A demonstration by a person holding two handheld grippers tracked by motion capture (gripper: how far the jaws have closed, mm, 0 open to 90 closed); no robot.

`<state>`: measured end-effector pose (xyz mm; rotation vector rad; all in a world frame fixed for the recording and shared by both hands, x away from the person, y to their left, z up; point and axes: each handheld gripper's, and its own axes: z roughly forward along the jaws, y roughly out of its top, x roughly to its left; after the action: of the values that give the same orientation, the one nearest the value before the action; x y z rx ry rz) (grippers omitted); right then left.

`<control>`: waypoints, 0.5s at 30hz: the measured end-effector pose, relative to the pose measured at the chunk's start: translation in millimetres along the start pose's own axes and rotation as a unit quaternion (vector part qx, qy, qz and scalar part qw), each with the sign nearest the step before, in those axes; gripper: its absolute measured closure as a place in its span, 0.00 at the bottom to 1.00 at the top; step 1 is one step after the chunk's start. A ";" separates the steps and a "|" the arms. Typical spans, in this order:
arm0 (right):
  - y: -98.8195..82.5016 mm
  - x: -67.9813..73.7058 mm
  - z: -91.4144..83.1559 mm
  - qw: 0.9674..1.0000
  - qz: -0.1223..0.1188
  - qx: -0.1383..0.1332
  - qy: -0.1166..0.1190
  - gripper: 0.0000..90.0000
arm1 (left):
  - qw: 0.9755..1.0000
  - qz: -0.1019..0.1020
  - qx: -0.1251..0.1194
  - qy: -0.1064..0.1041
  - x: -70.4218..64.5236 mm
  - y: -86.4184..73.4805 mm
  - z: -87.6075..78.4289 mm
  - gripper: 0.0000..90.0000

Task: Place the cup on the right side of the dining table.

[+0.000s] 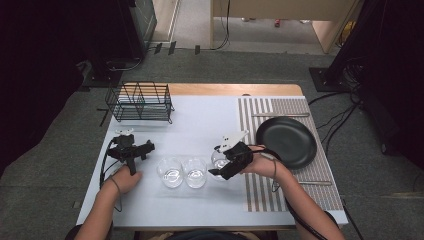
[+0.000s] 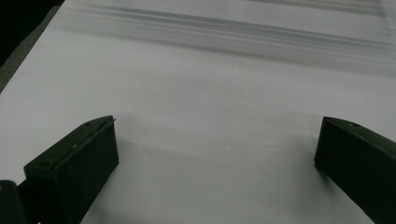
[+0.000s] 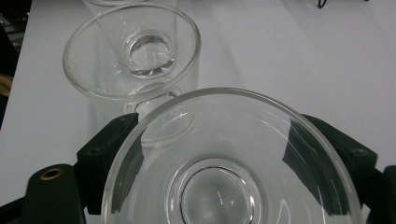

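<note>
My right gripper (image 1: 223,166) is shut on a clear drinking glass (image 1: 219,157) at the table's middle; in the right gripper view its jaws sit on either side of that glass (image 3: 224,186), partly seen through the wall. Two more clear glasses (image 1: 170,172) (image 1: 195,172) stand side by side just left of it, and the nearer one (image 3: 133,56) stands close beyond the held glass. My left gripper (image 1: 132,146) is at the table's left. Its jaws (image 2: 215,140) are open over bare white tabletop with nothing between them.
A black wire rack (image 1: 140,101) stands at the back left. A black plate (image 1: 286,141) lies on a striped placemat (image 1: 260,187) at the right, with a thin utensil (image 1: 280,115) behind it and another (image 1: 316,183) in front.
</note>
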<state>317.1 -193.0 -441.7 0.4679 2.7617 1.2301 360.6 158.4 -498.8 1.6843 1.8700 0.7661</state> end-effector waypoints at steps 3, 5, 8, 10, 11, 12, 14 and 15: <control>0.0 -0.5 0.1 1.000 0.001 0.001 -0.004 0.20 | 1.000 0.000 0.000 0.000 0.0 0.0 0.0 0.00; 0.1 -0.7 0.2 1.000 0.002 0.000 -0.005 0.20 | 1.000 0.000 0.000 0.000 0.0 0.0 0.0 0.00; 0.4 -0.9 0.5 1.000 0.003 0.000 -0.007 0.20 | 1.000 0.000 0.000 0.000 0.0 0.0 0.0 0.00; 0.5 -1.2 0.7 1.000 0.005 0.000 -0.010 0.20 | 1.000 0.000 0.000 0.000 0.0 0.0 0.0 0.00; 0.5 -1.6 0.6 1.000 0.004 0.000 -0.011 0.20 | 1.000 0.000 0.000 0.000 0.0 0.0 0.0 0.00; 0.5 -2.0 0.5 1.000 0.005 0.000 -0.012 0.20 | 1.000 0.000 0.000 0.000 0.0 -0.1 0.0 0.00; 0.5 -2.5 0.5 1.000 0.007 0.000 -0.014 0.20 | 1.000 0.000 0.000 0.000 0.0 0.0 0.0 0.00; 0.5 -2.8 0.6 1.000 0.007 0.000 -0.015 0.20 | 1.000 0.000 0.000 0.000 0.0 -0.1 0.0 0.00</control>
<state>320.0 -193.2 -441.8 0.5014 2.7380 1.2159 360.5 158.4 -498.8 1.6832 1.8696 0.7663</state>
